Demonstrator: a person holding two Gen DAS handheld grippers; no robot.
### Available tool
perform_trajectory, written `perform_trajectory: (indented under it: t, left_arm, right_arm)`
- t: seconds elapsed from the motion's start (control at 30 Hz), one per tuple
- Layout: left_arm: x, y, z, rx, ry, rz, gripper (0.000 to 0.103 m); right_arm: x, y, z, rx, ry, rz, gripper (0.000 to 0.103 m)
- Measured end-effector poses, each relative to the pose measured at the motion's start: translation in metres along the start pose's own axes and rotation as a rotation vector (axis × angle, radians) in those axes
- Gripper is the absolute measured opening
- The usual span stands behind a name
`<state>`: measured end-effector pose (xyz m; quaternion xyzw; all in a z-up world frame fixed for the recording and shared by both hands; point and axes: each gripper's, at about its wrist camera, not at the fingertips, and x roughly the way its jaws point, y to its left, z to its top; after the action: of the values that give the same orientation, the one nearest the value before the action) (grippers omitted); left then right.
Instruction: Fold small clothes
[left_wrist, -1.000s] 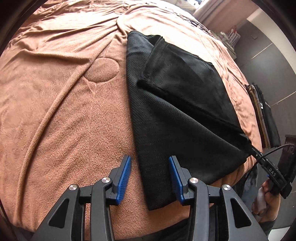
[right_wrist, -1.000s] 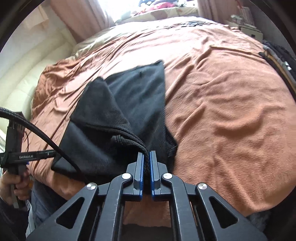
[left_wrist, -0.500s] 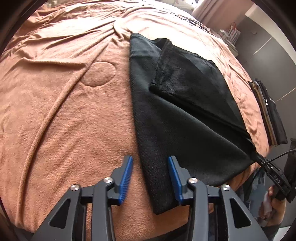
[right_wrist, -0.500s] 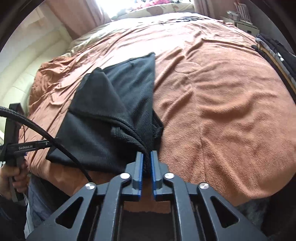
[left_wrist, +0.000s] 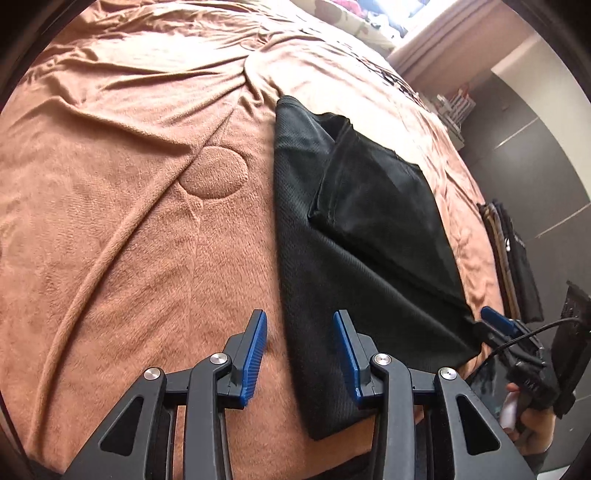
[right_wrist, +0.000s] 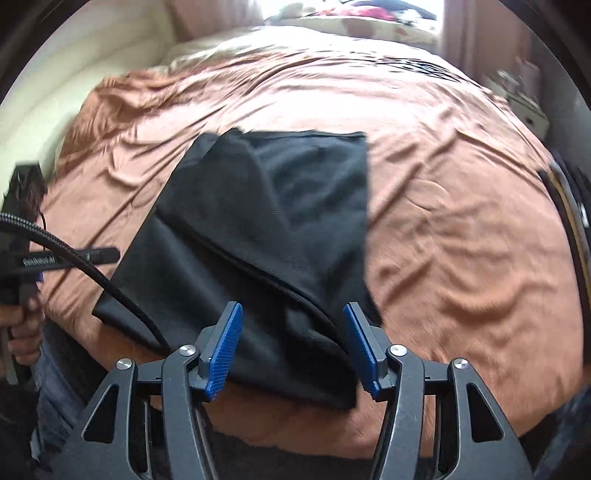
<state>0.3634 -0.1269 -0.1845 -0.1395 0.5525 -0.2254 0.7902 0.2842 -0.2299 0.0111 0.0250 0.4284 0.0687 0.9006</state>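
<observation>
A black garment (left_wrist: 332, 266) is lying on the bed (left_wrist: 129, 221), which is covered with a brown blanket, close to the near edge of the bed. One part of the garment is folded over the rest, so a thicker layer is sitting on the side toward the right gripper, with a slanting fold line running across the cloth. The near corner of the garment is reaching almost to the near edge of the bed.

The left gripper (left_wrist: 299, 354) is hovering over the near edge of the bed, and its blue fingers (left_wrist: 255, 354) are spread apart and holding nothing. The long edge of the garment is passing between them, but the fingers are not touching it as far as I can tell.

The right gripper (right_wrist: 291, 347) is also standing with its fingers (right_wrist: 223, 347) released and wide apart. The near folded corner of the garment is lying between and below them. This view is a little blurred.

In the left view, the right gripper is showing at the far corner of the garment, with a hand (left_wrist: 532, 424) behind it. A stack of dark clothes (left_wrist: 513, 258) is resting at the right edge of the bed, well apart from the garment.
</observation>
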Motion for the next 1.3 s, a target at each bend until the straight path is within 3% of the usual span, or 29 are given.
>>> perform_trajectory:
  t: [0.03,0.1,0.33,0.57,0.83,1.0,1.3]
  left_arm:
    - [0.0,0.002,0.0,-0.002,-0.002,-0.009,0.04]
    - [0.003,0.004,0.005,0.003,-0.005,-0.012,0.04]
    - [0.007,0.012,0.015,0.0,-0.003,0.008,0.04]
    - [0.015,0.007,0.029,0.025,0.002,0.039,0.04]
    - [0.028,-0.002,0.029,0.071,0.01,0.106,0.039]
    - [0.032,-0.007,0.027,0.087,0.005,0.142,0.038]
    - [0.031,-0.004,0.024,0.092,0.004,0.15,0.038]
  right_arm:
    - [0.006,0.006,0.006,-0.026,0.012,-0.014,0.068]
    - [0.018,0.019,0.015,-0.073,0.033,-0.044,0.072]
    - [0.061,0.048,0.038,-0.174,0.101,-0.087,0.076]
    - [0.092,0.055,0.055,-0.197,0.132,-0.099,0.077]
    - [0.121,0.038,0.077,-0.136,0.171,-0.076,0.081]
    - [0.129,0.03,0.093,-0.123,0.15,-0.083,0.081]
    - [0.138,-0.03,0.113,0.003,0.136,-0.079,0.081]
